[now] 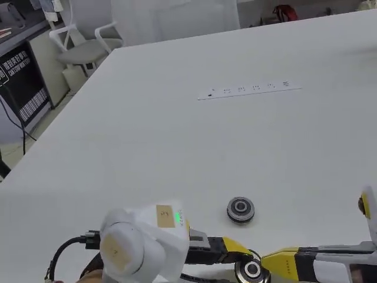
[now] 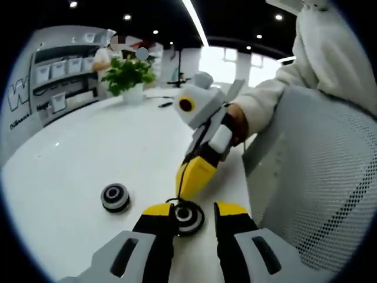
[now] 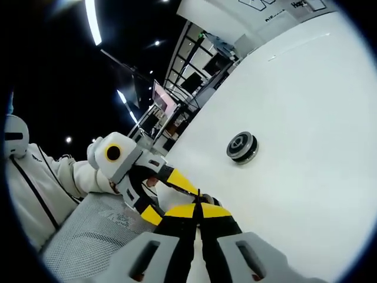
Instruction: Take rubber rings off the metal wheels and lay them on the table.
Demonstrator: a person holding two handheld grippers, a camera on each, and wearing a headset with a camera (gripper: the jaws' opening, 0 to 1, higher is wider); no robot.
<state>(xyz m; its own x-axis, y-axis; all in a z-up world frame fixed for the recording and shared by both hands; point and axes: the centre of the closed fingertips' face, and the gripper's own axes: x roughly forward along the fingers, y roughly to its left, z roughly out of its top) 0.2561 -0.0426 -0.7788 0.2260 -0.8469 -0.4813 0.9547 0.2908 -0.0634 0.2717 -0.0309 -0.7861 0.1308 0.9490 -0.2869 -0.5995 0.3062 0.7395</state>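
Note:
A metal wheel (image 1: 252, 270) with black rubber rings lies at the near edge of the white table (image 1: 177, 147). My left gripper (image 1: 240, 266) has its yellow jaws on either side of this wheel (image 2: 188, 218), gripping it. My right gripper (image 1: 268, 262) comes in from the right, shut, pinching a thin black rubber ring (image 2: 178, 187) at the wheel's rim. In the right gripper view my right gripper (image 3: 199, 209) has its tips pressed together between the spread fingers of the left gripper (image 3: 171, 197). A second wheel (image 1: 240, 209) (image 2: 115, 197) (image 3: 242, 146) lies flat farther out, untouched.
A recessed socket strip (image 1: 250, 90) runs across the middle of the table. A white chair (image 1: 82, 50) stands past the far left corner. A potted plant (image 2: 126, 73) sits at one table end. A mesh chair back (image 2: 318, 177) is close to the near edge.

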